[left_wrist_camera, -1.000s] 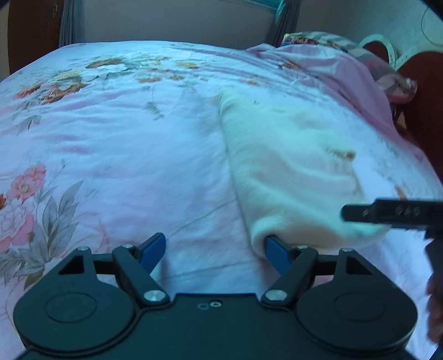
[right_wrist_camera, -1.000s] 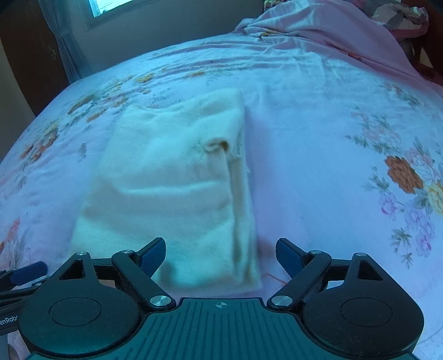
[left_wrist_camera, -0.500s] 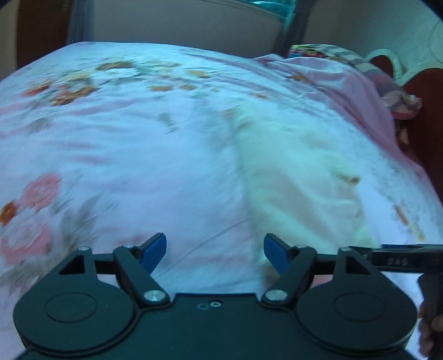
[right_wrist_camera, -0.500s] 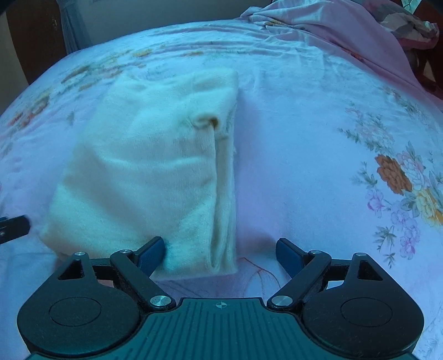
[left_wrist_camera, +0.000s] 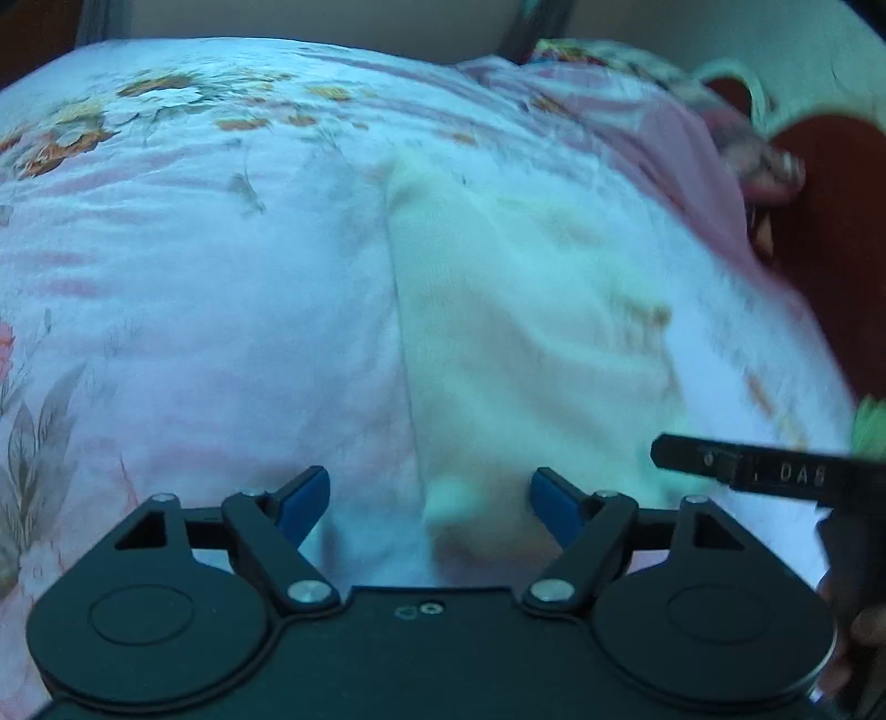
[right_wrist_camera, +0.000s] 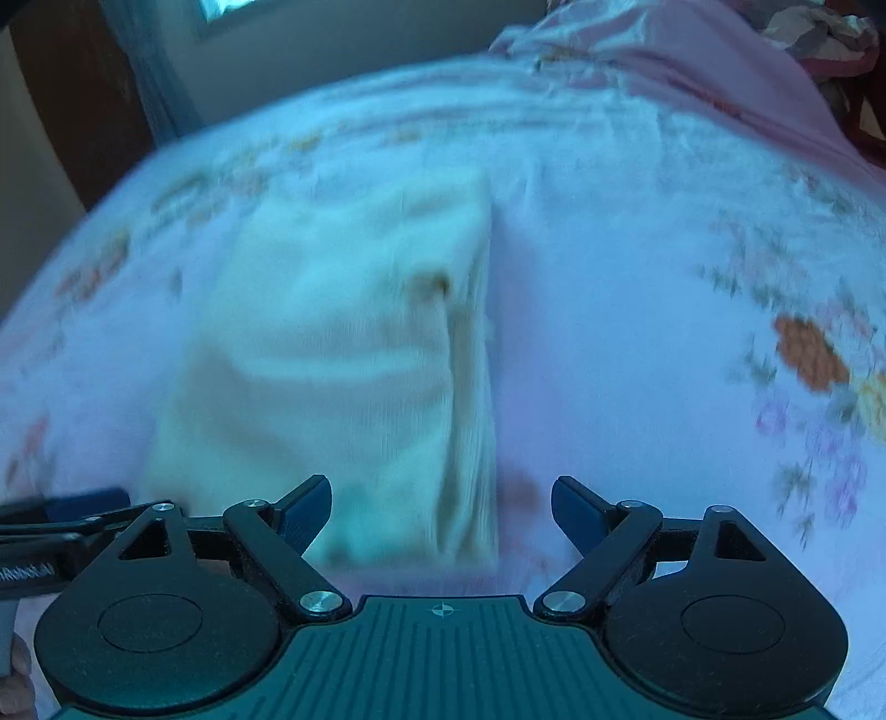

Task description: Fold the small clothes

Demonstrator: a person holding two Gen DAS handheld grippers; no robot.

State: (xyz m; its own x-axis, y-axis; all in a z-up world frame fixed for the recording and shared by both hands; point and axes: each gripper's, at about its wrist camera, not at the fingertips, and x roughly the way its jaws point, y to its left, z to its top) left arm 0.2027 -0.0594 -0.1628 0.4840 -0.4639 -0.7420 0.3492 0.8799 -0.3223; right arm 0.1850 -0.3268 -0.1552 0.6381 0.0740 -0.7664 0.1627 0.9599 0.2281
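A cream knitted garment [left_wrist_camera: 531, 332] lies folded lengthwise into a long strip on the pink floral bedsheet [left_wrist_camera: 194, 310]. Its near left corner sits between the blue pads of my left gripper [left_wrist_camera: 429, 495], whose jaws stand open and apart from the cloth. In the right wrist view the same garment [right_wrist_camera: 343, 354] shows its folded right edge, and its near right corner lies between the wide-open jaws of my right gripper [right_wrist_camera: 440, 512]. Neither gripper presses on the fabric. Both views are blurred.
A crumpled pink blanket [left_wrist_camera: 637, 127] and a patterned pillow [right_wrist_camera: 819, 33] lie at the far right of the bed. A dark red headboard [left_wrist_camera: 830, 238] stands to the right. The other gripper's arm [left_wrist_camera: 775, 468] and a hand [left_wrist_camera: 853, 637] show at the right edge.
My left gripper has shifted right, so the garment's near left corner now lies between its jaws instead of at the right pad. The right view has swayed slightly. Both jaws stay open.
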